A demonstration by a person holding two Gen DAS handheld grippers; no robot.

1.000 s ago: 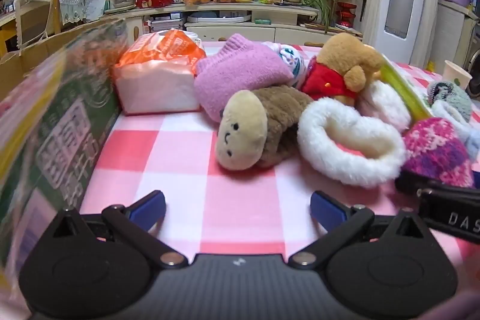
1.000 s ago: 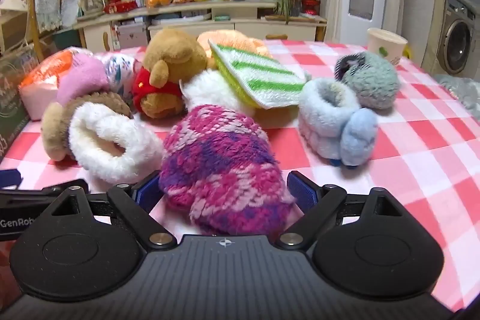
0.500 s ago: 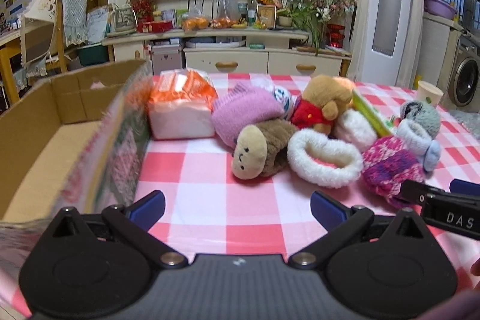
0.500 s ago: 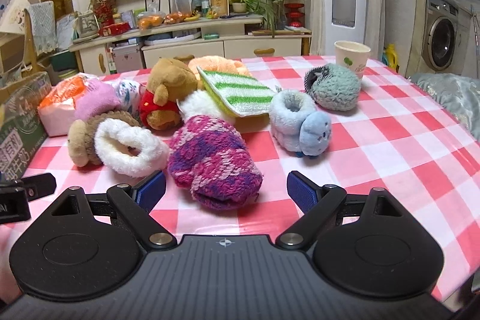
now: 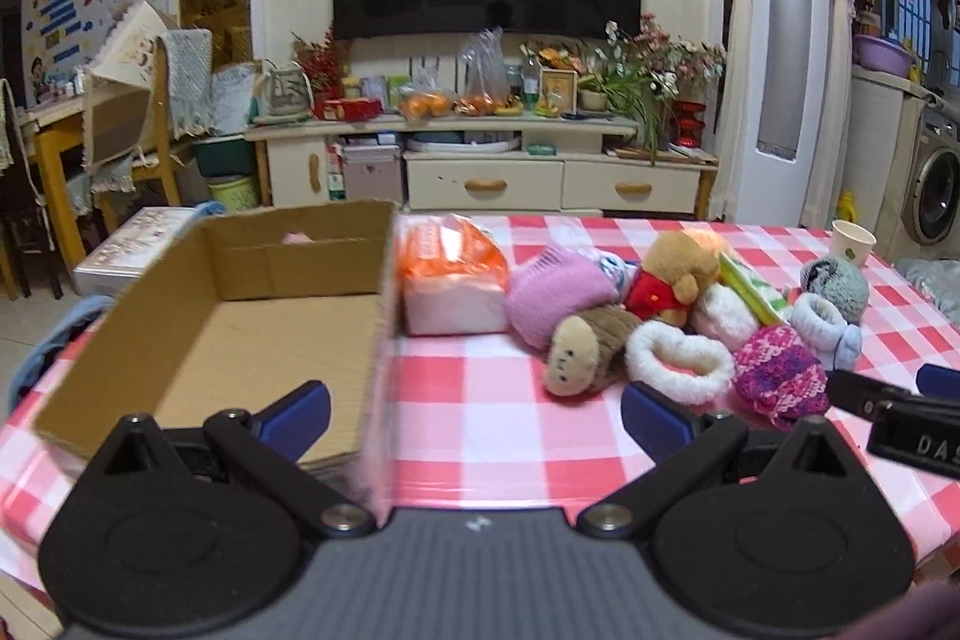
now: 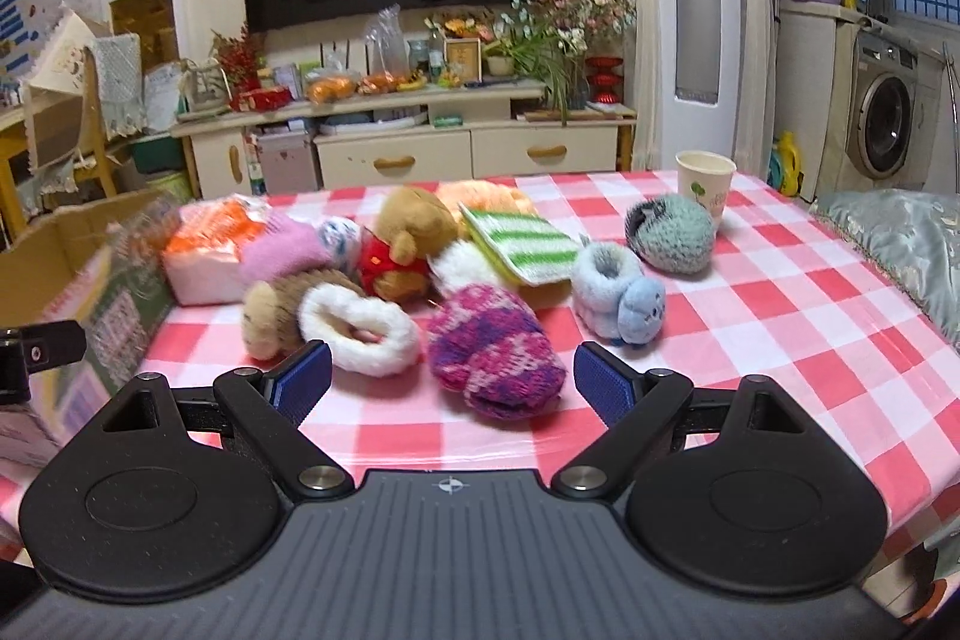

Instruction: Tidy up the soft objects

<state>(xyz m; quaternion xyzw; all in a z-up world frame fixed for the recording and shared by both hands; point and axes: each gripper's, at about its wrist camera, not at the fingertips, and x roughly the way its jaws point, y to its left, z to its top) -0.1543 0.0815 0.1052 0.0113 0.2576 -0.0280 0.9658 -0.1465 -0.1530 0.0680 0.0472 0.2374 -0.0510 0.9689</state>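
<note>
Soft things lie in a heap on the pink checked table: a magenta knitted mitten [image 6: 495, 346], a white fluffy ring [image 6: 359, 327], a brown plush monkey [image 5: 585, 351], a bear in a red shirt [image 6: 405, 241], a pink knit hat [image 5: 555, 293], a pale blue slipper [image 6: 621, 297] and a grey knitted hat [image 6: 672, 232]. An open cardboard box [image 5: 240, 316] stands at the table's left end. My left gripper [image 5: 474, 415] hangs open above the near edge beside the box. My right gripper [image 6: 451, 381] is open just short of the mitten, with nothing between its fingers.
A tissue pack with an orange top [image 5: 450, 289] sits beside the box. A green striped cloth [image 6: 521, 244] leans on the heap. A paper cup [image 6: 705, 181] stands at the far right. A grey cushion [image 6: 900, 238] lies off the table's right edge.
Both grippers have pulled back and risen from the heap, so the whole table and the inside of the box now show. The mitten no longer lies between the right fingers.
</note>
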